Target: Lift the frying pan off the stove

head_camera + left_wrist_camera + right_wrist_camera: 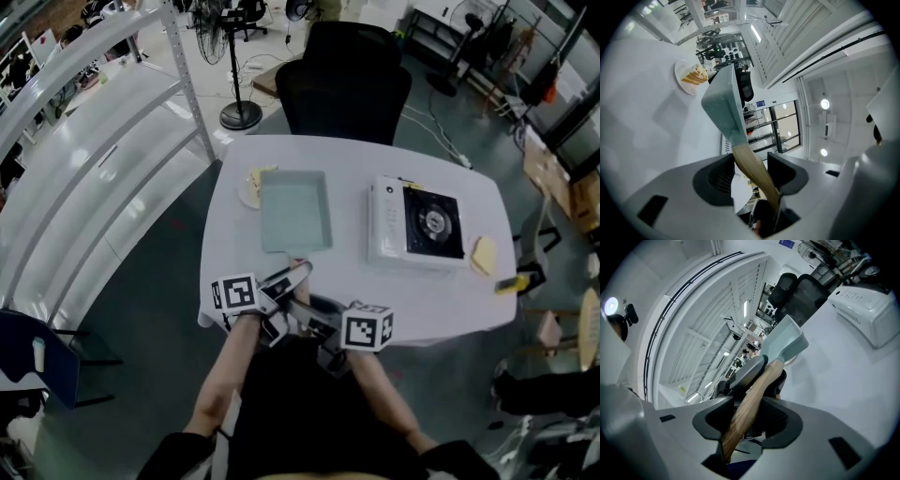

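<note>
Left gripper (750, 165) and right gripper (747, 416) are both clenched on the wooden handle (756, 390) of the frying pan (295, 211), left ahead of right. The pan, square and pale green, is off the stove (417, 225) and lies over the white table (441, 300) to the stove's left; contact with the tabletop cannot be confirmed. A plate (249, 192) of bread slices sits just beside the pan's far left corner. A black office chair (342, 84) stands behind the table, a metal rack (103, 169) at its left, and a floor fan (239, 112) on the grey floor.
</note>
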